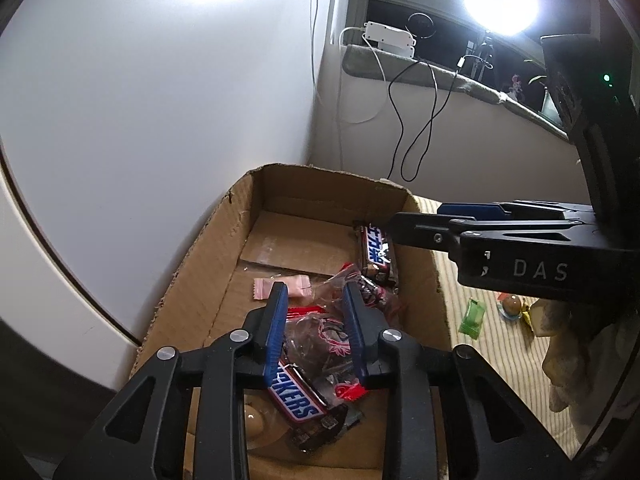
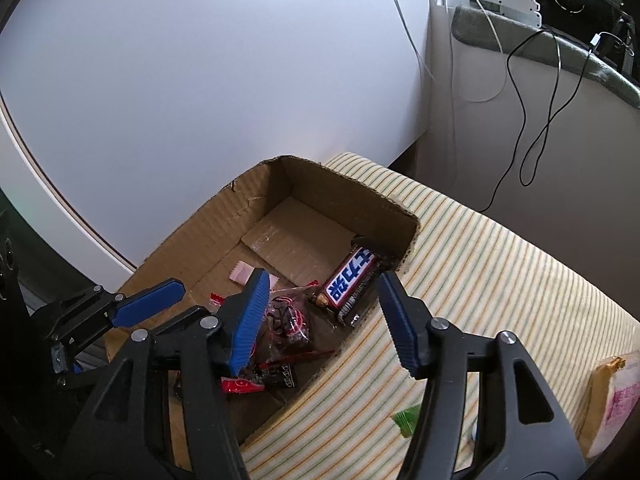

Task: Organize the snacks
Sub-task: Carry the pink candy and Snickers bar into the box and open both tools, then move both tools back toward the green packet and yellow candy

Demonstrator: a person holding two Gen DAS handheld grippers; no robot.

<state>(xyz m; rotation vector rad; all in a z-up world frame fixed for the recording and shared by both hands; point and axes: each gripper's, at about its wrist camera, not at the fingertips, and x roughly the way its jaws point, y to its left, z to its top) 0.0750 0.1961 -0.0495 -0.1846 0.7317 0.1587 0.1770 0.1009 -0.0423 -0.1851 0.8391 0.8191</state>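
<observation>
A cardboard box [image 1: 224, 240] stands on a striped cloth and holds snacks. My left gripper [image 1: 316, 296] hovers over the box, open and empty, its fingers on either side of a clear red-printed snack bag [image 1: 320, 332]. A Snickers bar [image 1: 296, 396] lies below it and a second Snickers bar [image 1: 376, 252] lies at the box's right wall. A pink candy [image 1: 296, 286] lies on the box floor. My right gripper [image 2: 320, 284] is open and empty above the box's right edge [image 2: 408, 240], over the second Snickers bar [image 2: 352, 276]. The snack bag shows in the right wrist view [image 2: 286, 322].
A green candy packet [image 1: 472, 318] and a round brown sweet [image 1: 512, 306] lie on the striped cloth [image 2: 480, 264] right of the box. A pale packet [image 2: 618, 396] lies at the far right. A white wall stands behind the box. Cables [image 1: 416, 136] hang from a ledge.
</observation>
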